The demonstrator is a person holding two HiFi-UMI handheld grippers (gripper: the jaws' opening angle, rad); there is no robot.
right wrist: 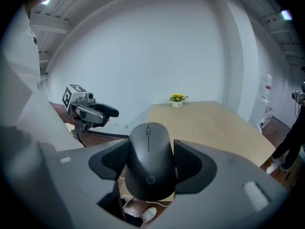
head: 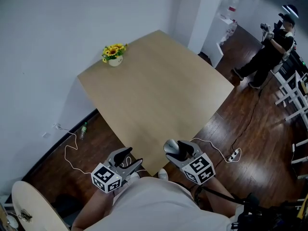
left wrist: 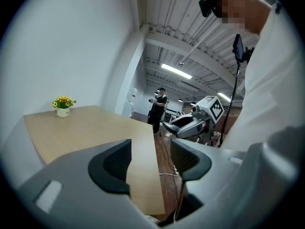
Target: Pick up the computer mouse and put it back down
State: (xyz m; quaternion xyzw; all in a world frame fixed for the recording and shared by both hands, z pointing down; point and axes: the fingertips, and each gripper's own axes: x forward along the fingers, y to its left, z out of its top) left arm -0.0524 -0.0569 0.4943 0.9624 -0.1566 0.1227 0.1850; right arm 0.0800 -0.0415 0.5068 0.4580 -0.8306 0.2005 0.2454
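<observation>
Right gripper (right wrist: 150,152) is seen clamped on the black HP computer mouse (right wrist: 147,142), which is gripped by its flanks and held off the desk (head: 159,90) at the desk's near corner. The left gripper (left wrist: 151,159) is held beside the desk's near edge with its jaws apart and nothing between them. For a good put-down, the mouse should be carried inward over bare desk, kept level and lowered until its underside is judged seated, and only then released, since an early release near the desk's edge could send it to the wooden floor (head: 269,143).
</observation>
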